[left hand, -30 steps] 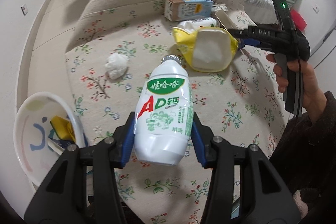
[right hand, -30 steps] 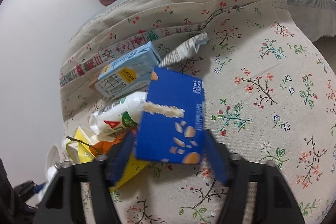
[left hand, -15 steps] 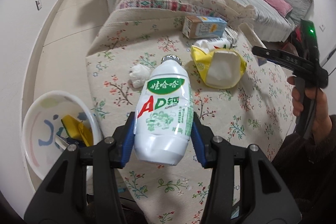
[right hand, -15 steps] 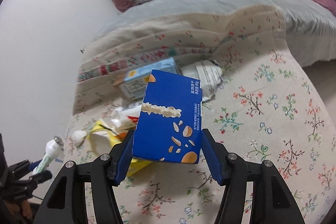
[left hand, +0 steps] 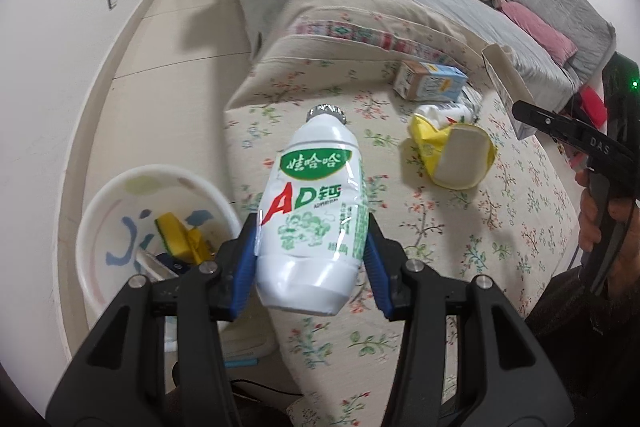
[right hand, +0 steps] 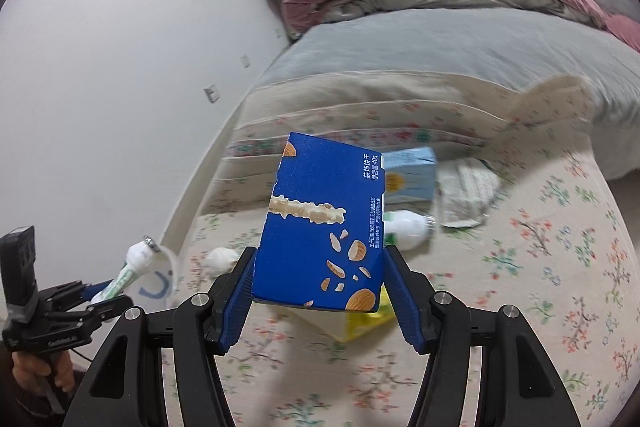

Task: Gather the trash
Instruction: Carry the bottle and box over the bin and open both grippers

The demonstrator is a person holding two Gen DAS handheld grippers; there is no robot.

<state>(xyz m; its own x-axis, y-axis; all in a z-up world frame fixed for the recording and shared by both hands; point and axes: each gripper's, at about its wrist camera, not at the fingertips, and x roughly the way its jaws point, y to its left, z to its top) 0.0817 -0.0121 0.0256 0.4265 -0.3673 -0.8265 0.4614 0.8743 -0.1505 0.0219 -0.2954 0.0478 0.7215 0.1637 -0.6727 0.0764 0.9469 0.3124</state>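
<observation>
Above the bin: carry the bottle (left hand: 314, 211) over the bin (left hand: 100, 227), near left, and let go only when it hangs inside the rim.
Box: blue box (right hand: 322, 227), clamped by the right gripper (right hand: 320, 291).
Bottle: white, dented, green label; pinched by the left gripper (left hand: 310, 267).

White plastic bottle (left hand: 312, 215): green-red label. Blue cardboard box (right hand: 320, 227): almond print. Beige floral bedspread (left hand: 500, 239). Yellow crumpled bag (left hand: 452, 155).
</observation>
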